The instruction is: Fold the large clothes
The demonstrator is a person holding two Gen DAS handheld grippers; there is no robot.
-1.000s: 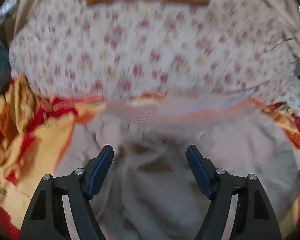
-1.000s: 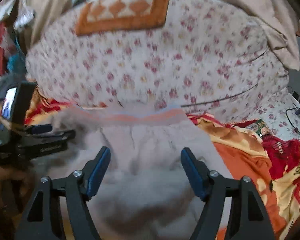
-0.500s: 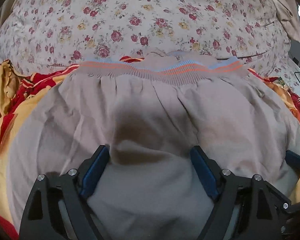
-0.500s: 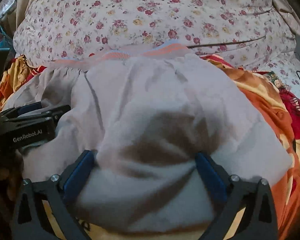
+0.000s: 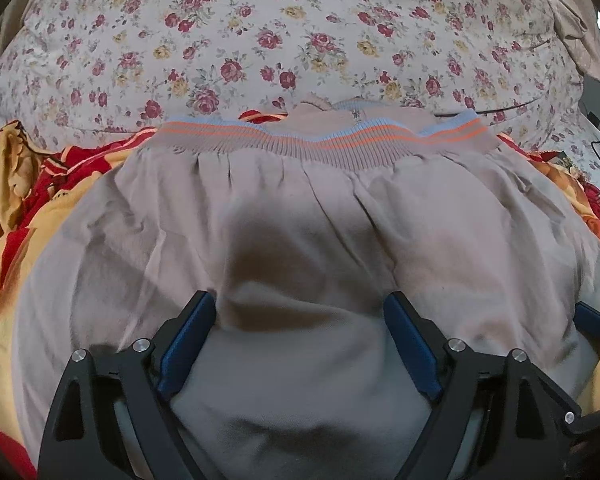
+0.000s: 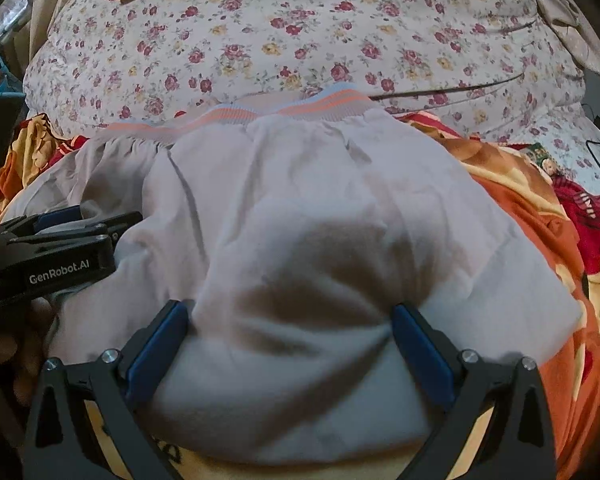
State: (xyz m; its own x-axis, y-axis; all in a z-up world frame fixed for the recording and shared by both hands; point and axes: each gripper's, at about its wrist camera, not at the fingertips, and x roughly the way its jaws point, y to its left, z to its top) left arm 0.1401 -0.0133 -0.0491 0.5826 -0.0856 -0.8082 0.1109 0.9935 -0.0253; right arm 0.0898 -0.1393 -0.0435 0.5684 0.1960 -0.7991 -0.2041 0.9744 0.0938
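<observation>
The garment (image 5: 300, 216) is spread on the bed (image 5: 284, 40), ribbed hem at the far side. Since a second ago both grippers have been lowered from above onto its near edge. The left gripper (image 5: 300, 320) and right gripper (image 6: 292, 328) are spread wide, cloth bunched between the fingers (nothing pinched yet). A two-point grasp is judged imminent, ahead of a fold.
</observation>
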